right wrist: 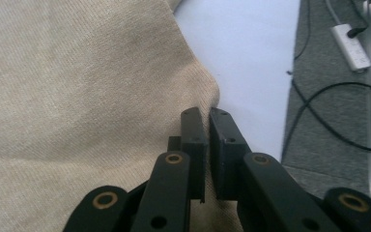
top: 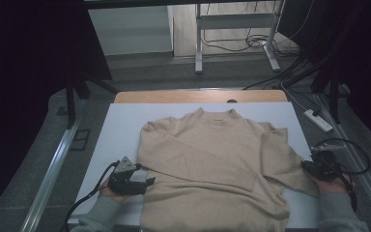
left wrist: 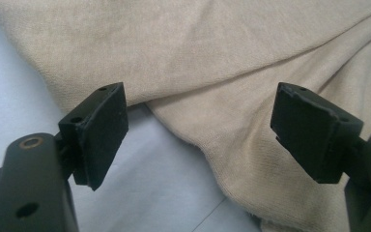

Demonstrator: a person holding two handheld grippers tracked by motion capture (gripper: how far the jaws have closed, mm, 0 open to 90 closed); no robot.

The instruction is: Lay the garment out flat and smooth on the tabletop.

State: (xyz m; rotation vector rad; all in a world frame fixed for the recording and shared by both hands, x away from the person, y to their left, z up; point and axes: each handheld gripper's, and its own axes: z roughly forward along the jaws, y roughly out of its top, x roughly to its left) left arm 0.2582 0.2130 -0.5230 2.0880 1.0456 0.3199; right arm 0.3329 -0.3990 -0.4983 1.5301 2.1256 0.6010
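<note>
Lying flat mid-table: beige sweater [top: 212, 164]. Right gripper [right wrist: 207, 145] at its 3 o'clock edge, jaws pinched together on the fabric. Left gripper [left wrist: 198, 130] at 9 o'clock, jaws apart.

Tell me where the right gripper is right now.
In the high view the right gripper sits at the table's right edge, shut on the beige sweater at its sleeve edge, near the white power strip on the floor.

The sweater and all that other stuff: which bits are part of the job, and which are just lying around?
Part of the job:
- beige sweater
- right gripper, shut on its edge
- left gripper, open beside it

Just lying around:
- white power strip
- cables
- metal stand
</note>
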